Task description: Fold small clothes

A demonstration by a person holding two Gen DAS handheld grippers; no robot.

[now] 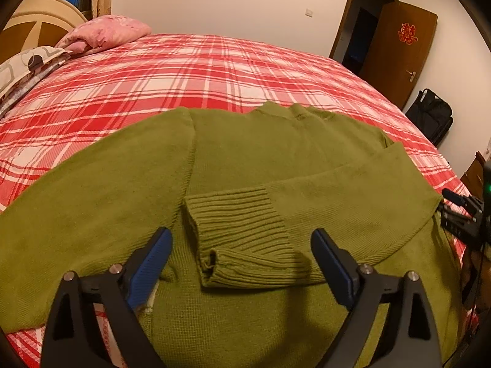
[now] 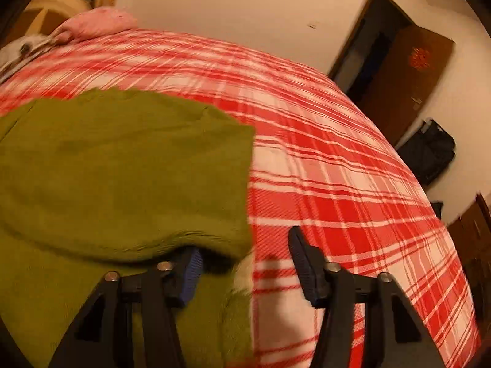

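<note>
While the green sweater (image 1: 245,159) lies spread on the plaid bed (image 1: 184,70), both the left gripper (image 1: 242,257) and right gripper (image 2: 245,263) gape empty, so a careless scoop could undo the folded sleeve (image 1: 242,233).

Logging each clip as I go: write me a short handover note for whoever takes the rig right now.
Left gripper: jaws open, empty, hovering over the ribbed cuff.
Right gripper: jaws open, empty, at the sweater's right edge; its left finger sits under a fabric fold.
Green sweater lies on the plaid bed.
Done: right sleeve folded across the body.
Left: the left sleeve is still spread out; fold it in, then fold the body.
</note>
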